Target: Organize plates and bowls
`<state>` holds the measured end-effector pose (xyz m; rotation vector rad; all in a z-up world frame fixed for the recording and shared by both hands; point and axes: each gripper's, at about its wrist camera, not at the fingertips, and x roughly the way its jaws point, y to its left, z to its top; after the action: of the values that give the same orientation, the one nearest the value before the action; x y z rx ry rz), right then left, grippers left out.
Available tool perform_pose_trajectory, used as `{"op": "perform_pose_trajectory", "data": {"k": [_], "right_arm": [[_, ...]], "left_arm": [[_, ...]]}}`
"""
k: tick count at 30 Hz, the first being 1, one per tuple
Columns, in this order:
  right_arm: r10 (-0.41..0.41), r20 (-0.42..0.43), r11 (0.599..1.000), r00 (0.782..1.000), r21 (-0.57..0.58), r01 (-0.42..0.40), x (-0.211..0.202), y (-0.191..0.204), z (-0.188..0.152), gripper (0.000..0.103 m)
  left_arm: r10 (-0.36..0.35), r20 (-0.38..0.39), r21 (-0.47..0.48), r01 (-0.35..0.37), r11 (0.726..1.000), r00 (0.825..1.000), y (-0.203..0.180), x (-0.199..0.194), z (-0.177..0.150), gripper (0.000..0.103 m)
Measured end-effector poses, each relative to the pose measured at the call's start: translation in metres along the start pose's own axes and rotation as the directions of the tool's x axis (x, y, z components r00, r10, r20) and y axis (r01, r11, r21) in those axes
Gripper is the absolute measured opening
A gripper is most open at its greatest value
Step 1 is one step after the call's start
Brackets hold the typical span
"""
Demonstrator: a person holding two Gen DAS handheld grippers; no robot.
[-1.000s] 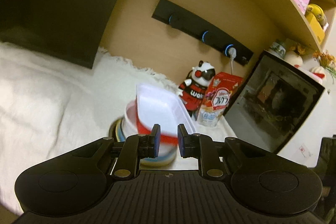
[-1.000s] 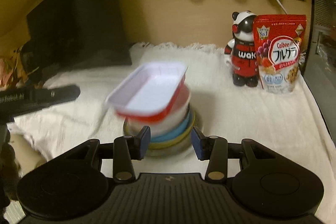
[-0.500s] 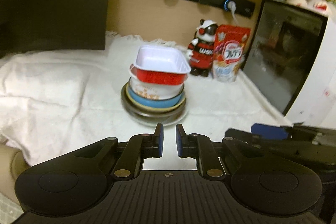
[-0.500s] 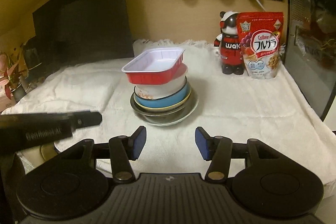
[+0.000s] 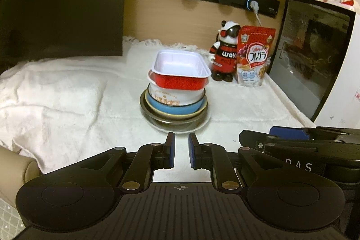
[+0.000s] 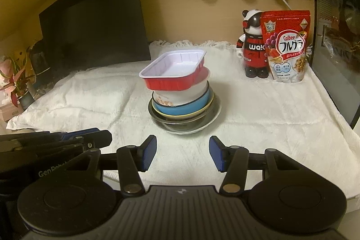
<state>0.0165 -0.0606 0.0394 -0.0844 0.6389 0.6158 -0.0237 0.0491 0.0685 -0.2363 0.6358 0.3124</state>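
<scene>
Since the left tongs (image 5: 181, 151) let go a second ago, they have drawn back, nearly together and empty; the right tongs (image 6: 182, 153) stand apart. Now the red tray (image 6: 174, 72) rests (slightly tilted) atop the bowl stack (image 6: 183, 108) on the surface (image 6: 270, 116), so stacking looks finished.

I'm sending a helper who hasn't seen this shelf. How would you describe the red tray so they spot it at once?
On the white cloth, left of the cereal bag and the panda figure, stands one stack of dishes. The red tray sits on top, slightly tilted. It is the only rectangular piece, ribbed red outside and white inside, while everything under it is round.
</scene>
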Motion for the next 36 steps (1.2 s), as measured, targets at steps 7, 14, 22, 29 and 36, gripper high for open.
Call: {"op": "perform_pose_trajectory", "data": {"k": [7, 14, 22, 29, 36], "right_arm": [[-0.007, -0.017, 1.0, 1.0, 0.004, 0.007, 0.002, 0.0, -0.003, 0.052], [-0.012, -0.049, 1.0, 0.999, 0.015, 0.013, 0.004, -0.003, -0.008, 0.052], [-0.014, -0.052, 1.0, 0.999, 0.017, 0.015, 0.002, -0.002, -0.009, 0.052], [-0.014, -0.054, 1.0, 0.998, 0.02, 0.015, 0.0, -0.002, -0.01, 0.052], [-0.011, -0.058, 1.0, 0.998, 0.016, 0.012, -0.001, -0.001, -0.01, 0.052]], "left_arm": [[-0.005, -0.052, 0.01, 0.005, 1.0, 0.999, -0.005, 0.003, -0.006, 0.015], [-0.006, -0.071, 0.007, 0.007, 1.0, 0.997, -0.006, 0.003, -0.01, 0.015], [-0.008, -0.071, 0.007, 0.009, 1.0, 0.997, -0.005, 0.003, -0.01, 0.015], [-0.003, -0.069, 0.007, 0.004, 1.0, 0.998, -0.005, 0.001, -0.01, 0.015], [-0.01, -0.068, 0.01, 0.011, 1.0, 0.998, -0.004, 0.0, -0.009, 0.015]]}}
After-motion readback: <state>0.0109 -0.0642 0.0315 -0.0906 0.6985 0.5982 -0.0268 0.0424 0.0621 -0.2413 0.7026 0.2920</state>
